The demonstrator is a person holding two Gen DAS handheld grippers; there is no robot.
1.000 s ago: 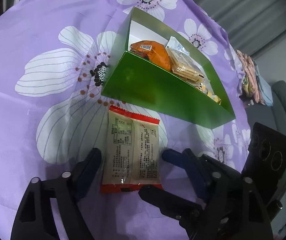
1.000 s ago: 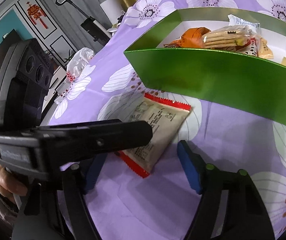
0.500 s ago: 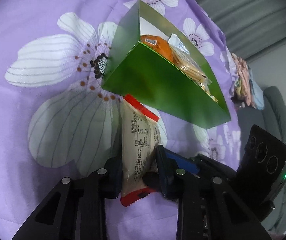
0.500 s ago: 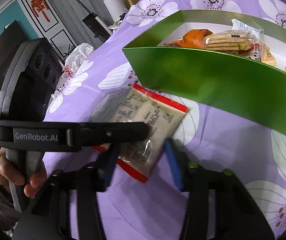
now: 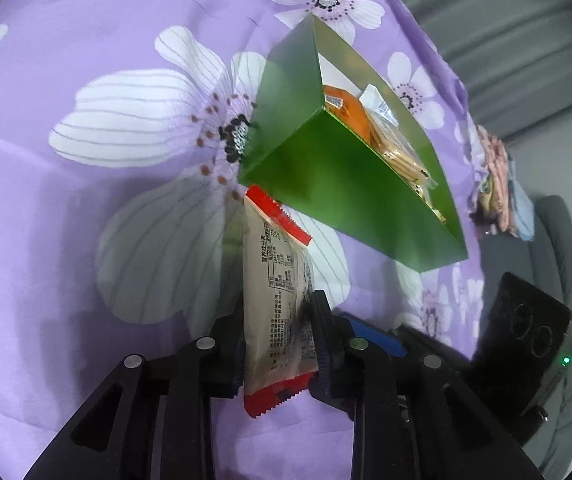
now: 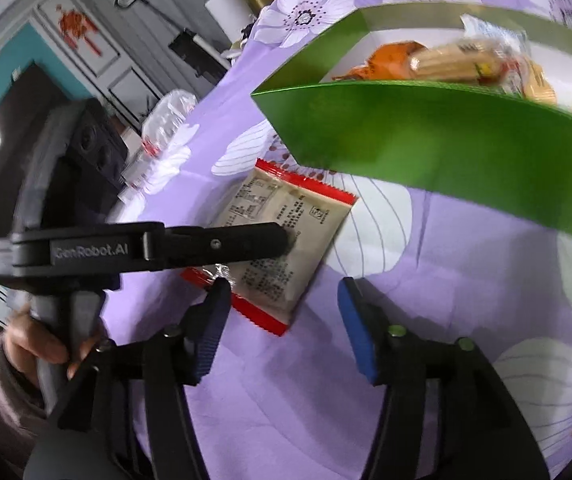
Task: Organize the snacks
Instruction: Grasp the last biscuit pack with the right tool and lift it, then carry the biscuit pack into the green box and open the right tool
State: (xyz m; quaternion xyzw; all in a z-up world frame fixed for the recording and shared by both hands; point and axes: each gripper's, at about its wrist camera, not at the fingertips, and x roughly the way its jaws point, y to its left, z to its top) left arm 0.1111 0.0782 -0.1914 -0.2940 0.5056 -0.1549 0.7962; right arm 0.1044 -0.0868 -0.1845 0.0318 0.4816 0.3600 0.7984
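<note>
Between the pads of the left gripper [image 5: 278, 354], clamped tight, sits a beige snack packet [image 5: 278, 300] w/ red serrated ends & black print, tilted up off the purple floral cloth [image 5: 86, 220]. Right gripper [image 6: 286, 326] has just been opening, jaws wide, nothing in them. Beyond: green box [image 5: 350, 192] w/ orange & cracker packs

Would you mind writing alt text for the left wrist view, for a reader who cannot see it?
The left gripper is shut on a beige snack packet with red ends, lifting it edge-on over a purple floral cloth. Just beyond stands an open green box already holding other wrapped snacks.
</note>
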